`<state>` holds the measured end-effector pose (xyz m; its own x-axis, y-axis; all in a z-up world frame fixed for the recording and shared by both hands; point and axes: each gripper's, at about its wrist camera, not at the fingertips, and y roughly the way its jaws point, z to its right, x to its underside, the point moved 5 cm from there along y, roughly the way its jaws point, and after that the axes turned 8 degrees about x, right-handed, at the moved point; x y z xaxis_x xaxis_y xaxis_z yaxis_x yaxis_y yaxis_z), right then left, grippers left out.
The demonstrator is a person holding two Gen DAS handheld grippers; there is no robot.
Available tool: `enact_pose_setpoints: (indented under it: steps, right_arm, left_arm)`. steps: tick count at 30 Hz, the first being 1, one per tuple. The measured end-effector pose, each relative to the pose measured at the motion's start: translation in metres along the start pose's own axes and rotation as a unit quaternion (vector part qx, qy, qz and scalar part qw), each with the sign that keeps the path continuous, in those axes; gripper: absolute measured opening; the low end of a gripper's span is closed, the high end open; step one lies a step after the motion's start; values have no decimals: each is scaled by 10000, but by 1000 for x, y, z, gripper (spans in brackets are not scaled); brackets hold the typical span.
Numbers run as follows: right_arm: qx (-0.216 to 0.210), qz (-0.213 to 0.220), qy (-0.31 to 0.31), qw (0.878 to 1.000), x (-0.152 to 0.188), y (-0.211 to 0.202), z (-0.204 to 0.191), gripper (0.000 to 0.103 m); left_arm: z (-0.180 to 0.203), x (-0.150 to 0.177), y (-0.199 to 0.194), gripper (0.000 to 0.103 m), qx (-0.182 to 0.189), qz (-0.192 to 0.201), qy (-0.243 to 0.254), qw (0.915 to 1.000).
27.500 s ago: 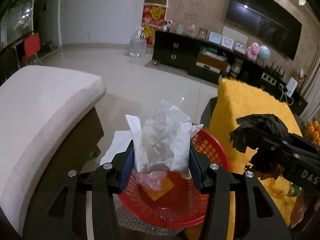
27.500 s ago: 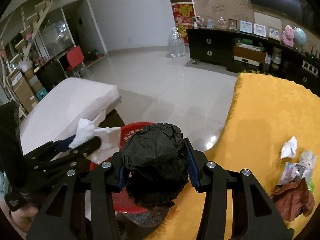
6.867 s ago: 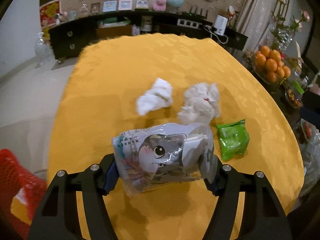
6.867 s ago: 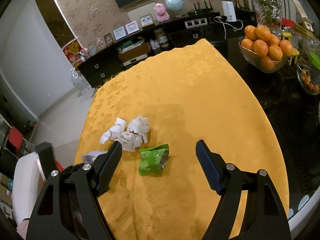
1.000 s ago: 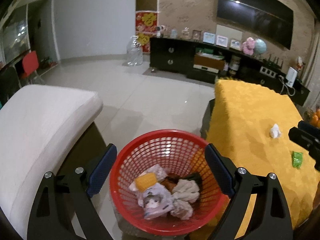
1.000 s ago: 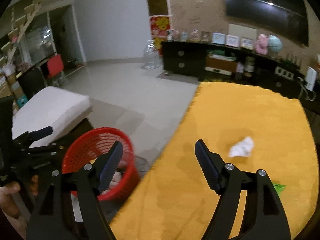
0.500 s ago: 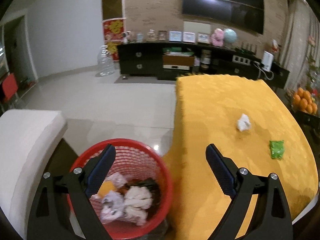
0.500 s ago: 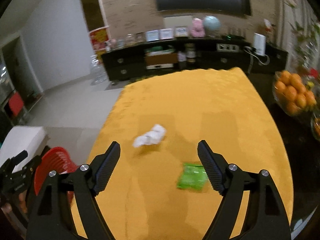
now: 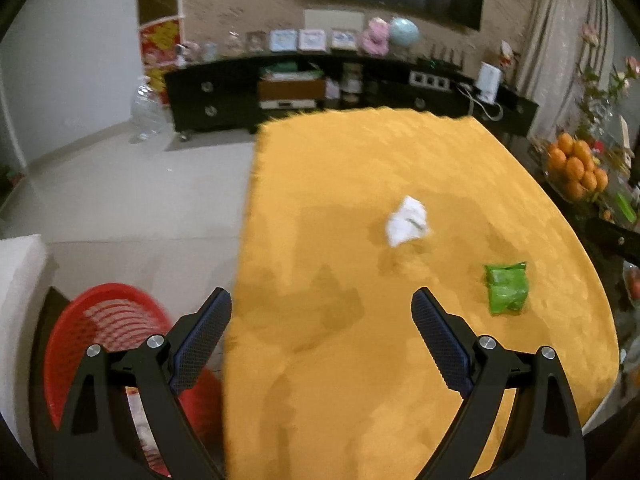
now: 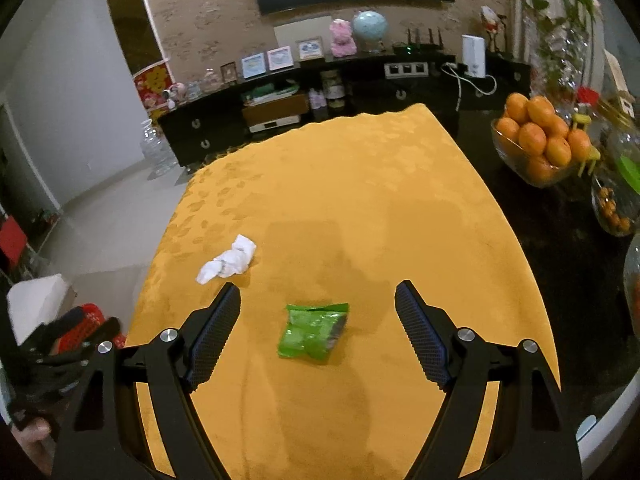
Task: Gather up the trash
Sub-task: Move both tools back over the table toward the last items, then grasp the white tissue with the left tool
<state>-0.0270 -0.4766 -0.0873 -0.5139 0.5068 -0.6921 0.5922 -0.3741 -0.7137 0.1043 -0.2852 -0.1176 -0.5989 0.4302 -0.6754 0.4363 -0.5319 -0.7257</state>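
Note:
A crumpled white tissue [image 9: 406,221] and a green snack wrapper [image 9: 506,288] lie on the yellow tablecloth [image 9: 340,360]. My left gripper [image 9: 320,312] is open and empty above the table's left edge, with the red trash basket [image 9: 104,320] at its lower left. My right gripper [image 10: 318,304] is open and empty; the green wrapper [image 10: 314,332] lies between and just below its fingertips. The tissue [image 10: 228,260] lies to its left on the cloth [image 10: 360,208]. The left gripper [image 10: 76,336] shows at the left edge of the right wrist view.
A bowl of oranges [image 10: 540,140] and glassware stand on the dark tabletop right of the cloth. A white cushioned seat [image 9: 16,280] is beside the basket. A dark TV cabinet [image 10: 320,100] runs along the far wall. Pale floor [image 9: 120,192] lies left of the table.
Both grippers have swung right from the basket toward the table. The right gripper has come nearer the green wrapper. The basket has slid to the lower left of the left view.

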Motion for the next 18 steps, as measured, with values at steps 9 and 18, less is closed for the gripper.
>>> enact_pose_setpoints:
  steps: [9, 18]
  right_arm:
    - [-146, -162, 258, 9994, -2, 4, 9, 77]
    - [-58, -398, 431, 9983, 3, 20, 10, 77]
  left_arm:
    - [37, -29, 62, 88, 119, -338, 764, 9964]
    - [64, -42, 114, 88, 435, -450, 1039, 9926]
